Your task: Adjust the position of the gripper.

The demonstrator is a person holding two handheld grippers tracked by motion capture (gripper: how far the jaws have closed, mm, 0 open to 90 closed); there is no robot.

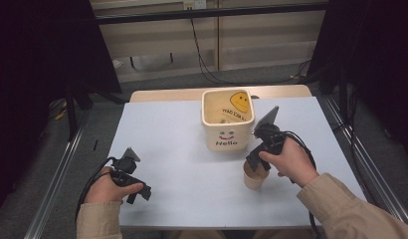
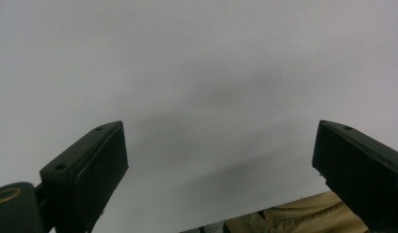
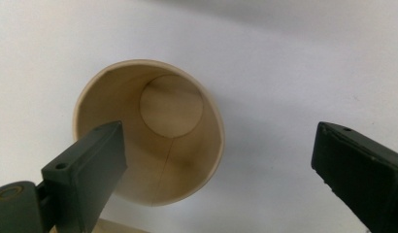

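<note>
In the right gripper view the right gripper point(image 3: 219, 165) looks steeply down with its two black jaws spread wide; one jaw stands in front of the near rim of a paper cup point(image 3: 153, 131), the other is well off to the side over bare surface, and neither pad presses on the cup wall. The cup stands upright and empty, its round bottom and side seam visible inside. From the high view the right gripper point(image 1: 255, 162) hangs right above that paper cup point(image 1: 255, 179), held in the person's right hand point(image 1: 291, 162), at the near right part of the table point(image 1: 167, 149). The left gripper point(image 2: 219, 165) also has its jaws apart, with nothing between them, over plain pale surface; in the high view the left gripper point(image 1: 137, 191) sits low at the near left, well apart from the cup. The table is covered by a light bluish-white sheet with a wooden edge at the far side. Behind the cup stands a cream square container point(image 1: 227, 119) printed with a smiley and "Hello". Around the table are a grey carpeted floor point(image 1: 157, 82), dark curtains at both sides and cables along the far wall.
</note>
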